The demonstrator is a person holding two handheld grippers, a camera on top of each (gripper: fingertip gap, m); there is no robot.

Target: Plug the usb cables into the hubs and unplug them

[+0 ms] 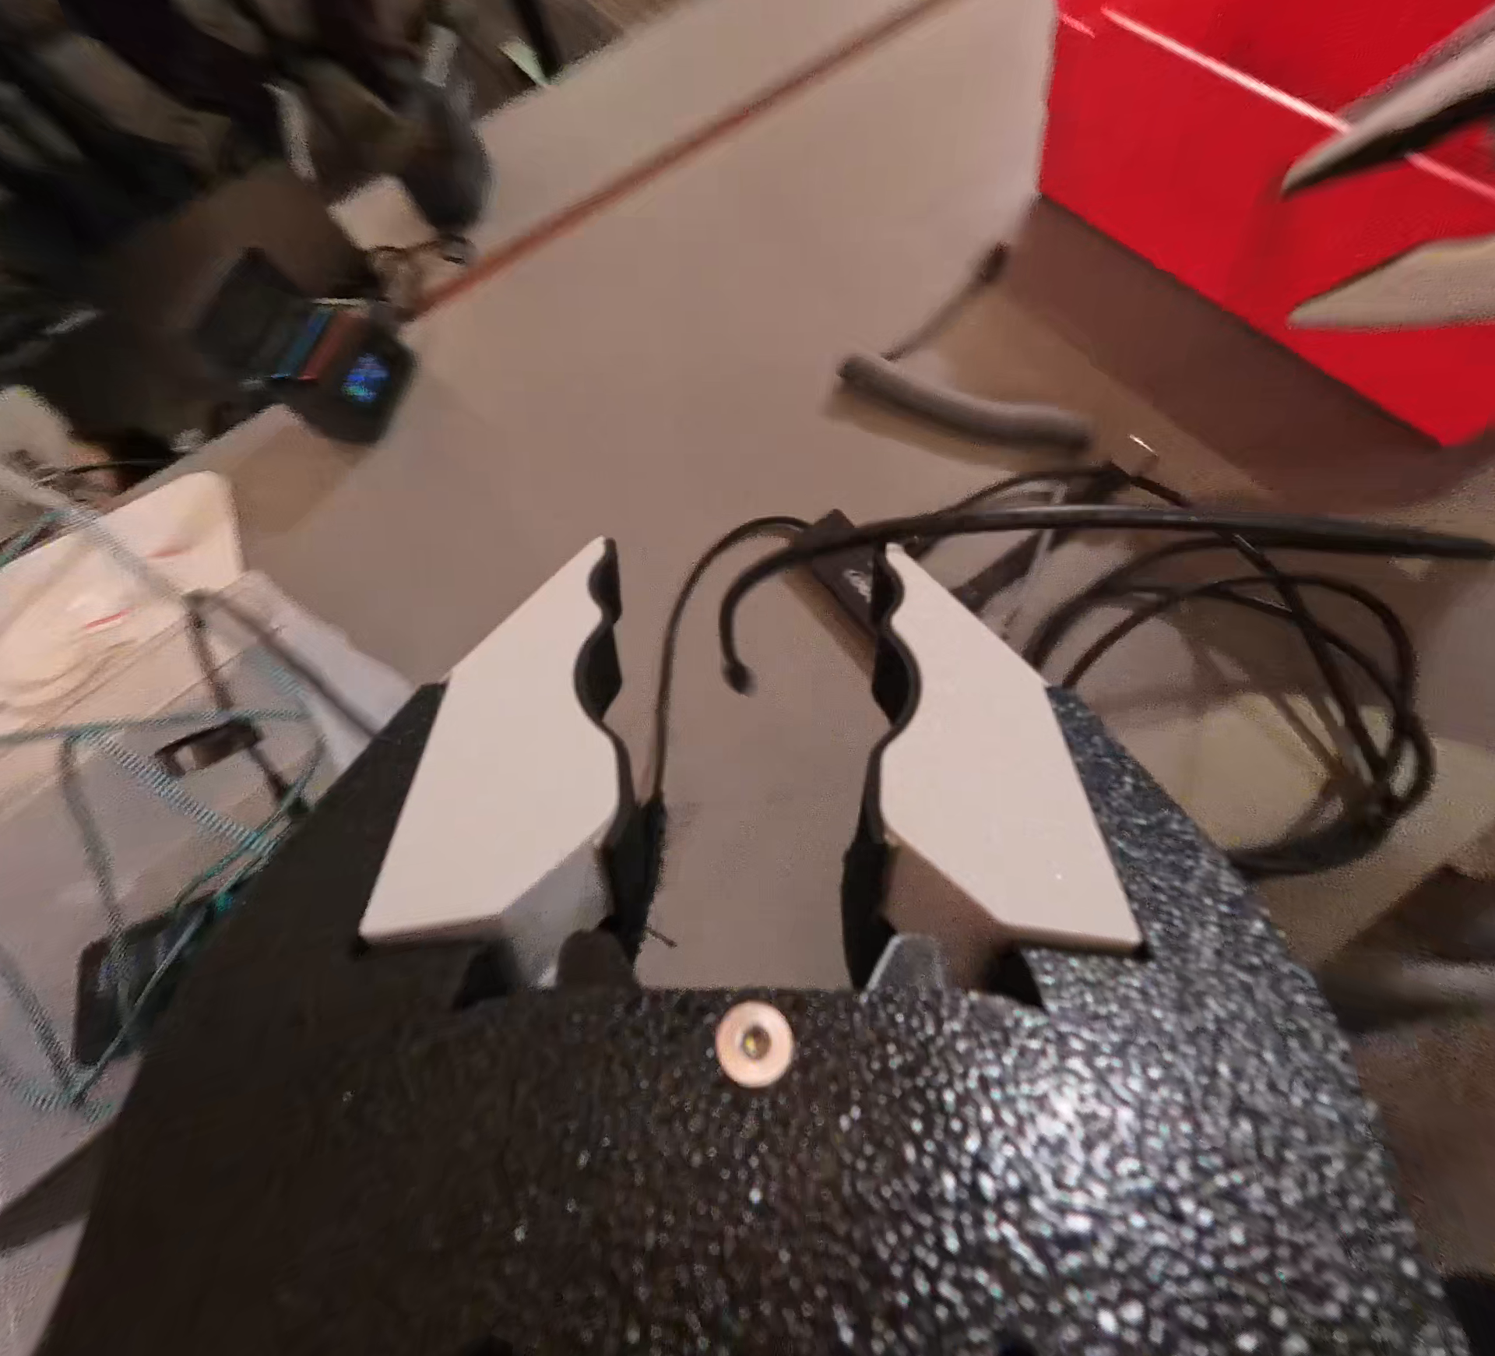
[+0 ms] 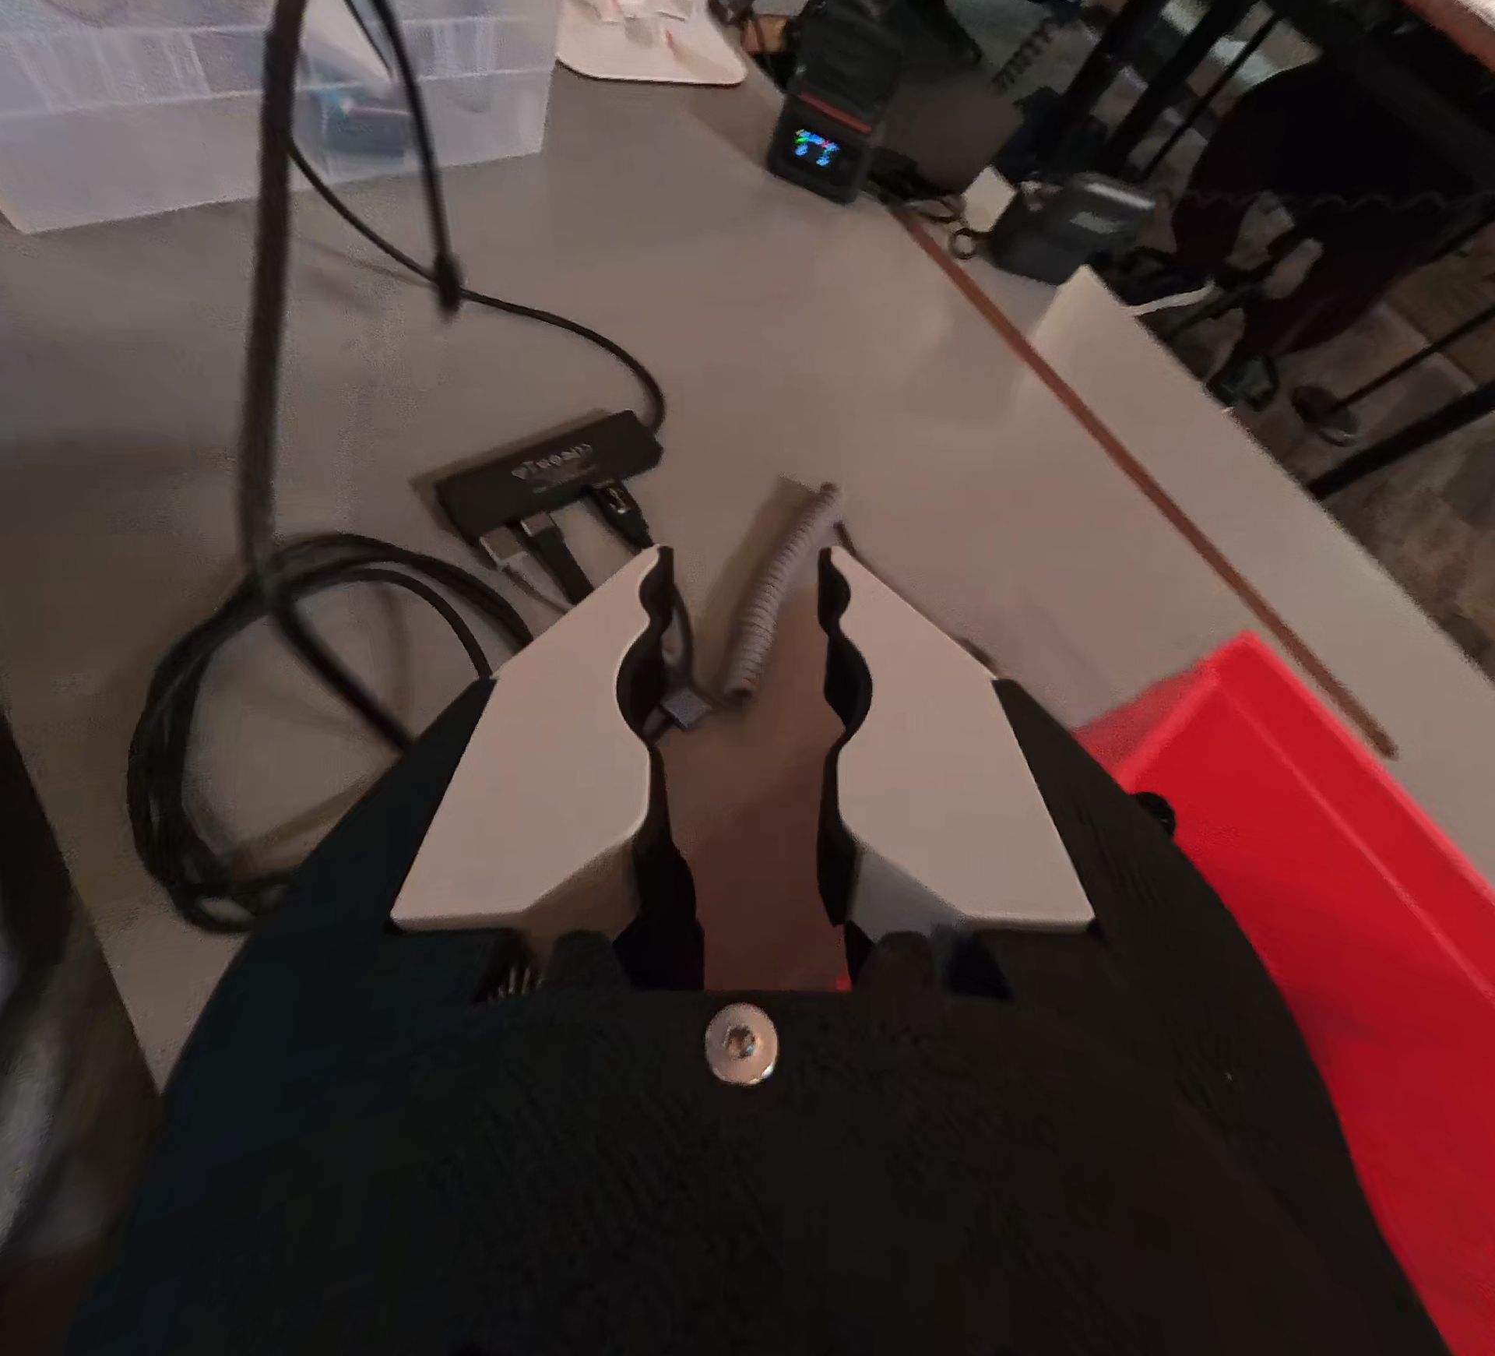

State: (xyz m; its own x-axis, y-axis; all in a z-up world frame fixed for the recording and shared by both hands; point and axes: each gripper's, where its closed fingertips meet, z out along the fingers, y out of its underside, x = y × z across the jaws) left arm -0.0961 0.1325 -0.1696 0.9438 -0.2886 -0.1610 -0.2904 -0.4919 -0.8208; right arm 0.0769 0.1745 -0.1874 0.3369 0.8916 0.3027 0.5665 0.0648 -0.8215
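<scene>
In the right wrist view a black USB hub point(image 2: 550, 467) lies on the grey table point(image 2: 809, 346) with several plugs point(image 2: 534, 548) in its near side. My right gripper point(image 2: 744, 556) is open just in front of the hub. A loose USB plug point(image 2: 683, 710) lies beside its left finger, with a grey braided cable point(image 2: 777, 589) between the jaws below. In the left wrist view my left gripper point(image 1: 748, 556) is open above thin black cables point(image 1: 671, 670). The hub's end point(image 1: 849, 573) shows behind its right finger. The right gripper's fingers point(image 1: 1391, 128) show at the top right.
A red box point(image 2: 1294, 832) sits at the right, also in the left wrist view point(image 1: 1213, 184). Coiled black cables point(image 2: 243, 670) lie left of the hub. A clear plastic bin point(image 2: 243, 63) and a small black device with a screen point(image 2: 817, 152) stand at the back. The table edge point(image 2: 1132, 467) runs diagonally. The left tips stand about 15 centimetres off the black USB hub point(image 2: 550, 467).
</scene>
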